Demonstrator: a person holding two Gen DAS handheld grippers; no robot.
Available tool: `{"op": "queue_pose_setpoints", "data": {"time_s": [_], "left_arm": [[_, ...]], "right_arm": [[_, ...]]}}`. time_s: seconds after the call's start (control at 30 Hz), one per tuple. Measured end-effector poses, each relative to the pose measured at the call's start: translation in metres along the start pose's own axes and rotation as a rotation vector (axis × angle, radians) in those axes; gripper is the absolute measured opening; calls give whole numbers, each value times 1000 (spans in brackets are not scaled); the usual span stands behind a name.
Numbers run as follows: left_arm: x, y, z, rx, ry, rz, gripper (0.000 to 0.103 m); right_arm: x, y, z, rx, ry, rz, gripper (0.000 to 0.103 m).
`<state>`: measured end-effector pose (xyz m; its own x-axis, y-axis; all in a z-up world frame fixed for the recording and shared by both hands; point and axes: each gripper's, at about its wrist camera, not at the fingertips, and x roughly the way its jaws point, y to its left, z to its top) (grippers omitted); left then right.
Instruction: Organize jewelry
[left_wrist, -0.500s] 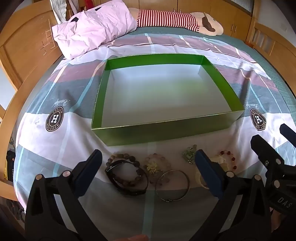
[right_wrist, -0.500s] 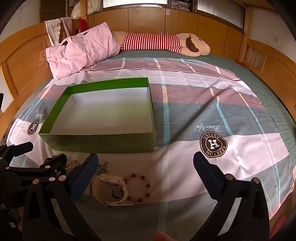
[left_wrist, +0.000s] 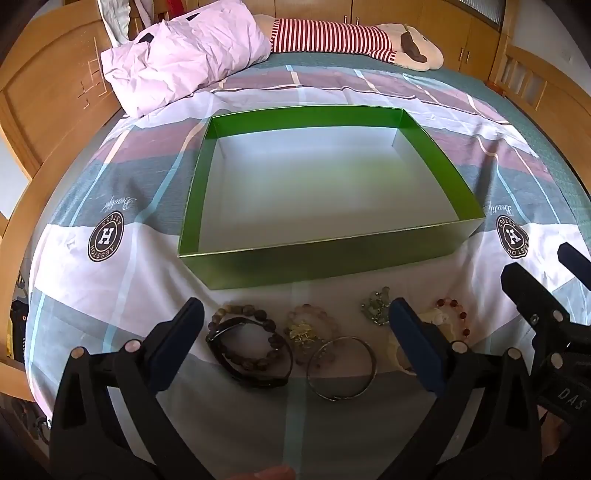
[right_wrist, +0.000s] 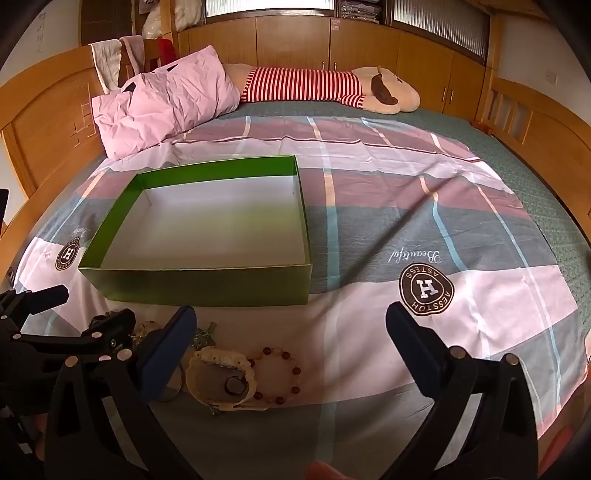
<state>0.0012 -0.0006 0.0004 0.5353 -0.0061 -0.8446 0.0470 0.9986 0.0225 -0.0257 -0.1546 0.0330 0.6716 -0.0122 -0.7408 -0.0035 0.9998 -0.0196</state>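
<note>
Several pieces of jewelry are lying in a loose row on the bed (right_wrist: 369, 229), just in front of the near wall of the green box (left_wrist: 325, 262). From the left wrist view, a dark bead bracelet (left_wrist: 245, 338) is overlapping a black band (left_wrist: 255, 373), a pale bead bracelet (left_wrist: 310, 328) is sitting beside them, and a metal bangle (left_wrist: 341, 367) is lying just nearer the camera. A small greenish piece (left_wrist: 375, 306) is resting further right. In the right wrist view a cream watch (right_wrist: 221, 382) is touching a red bead bracelet (right_wrist: 279, 374).

The box is standing open on the plaid sheet with nothing showing on its white floor.

The left gripper (left_wrist: 295, 343) is hovering above the bracelets, its fingers spread wide and pinching nothing. The right gripper (right_wrist: 288, 343) is hanging over the watch and red beads, its fingers likewise spread apart and holding nothing.

A pink pillow (right_wrist: 162, 99) and a striped plush (right_wrist: 325, 88) are lying at the far end of the bed.
</note>
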Motion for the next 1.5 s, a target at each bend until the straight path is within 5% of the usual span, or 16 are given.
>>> {"op": "queue_pose_setpoints", "data": {"time_s": [1.5], "left_arm": [[3, 0, -3, 3, 3, 2, 101]], "right_arm": [[2, -2, 1, 1, 5, 7, 102]]}}
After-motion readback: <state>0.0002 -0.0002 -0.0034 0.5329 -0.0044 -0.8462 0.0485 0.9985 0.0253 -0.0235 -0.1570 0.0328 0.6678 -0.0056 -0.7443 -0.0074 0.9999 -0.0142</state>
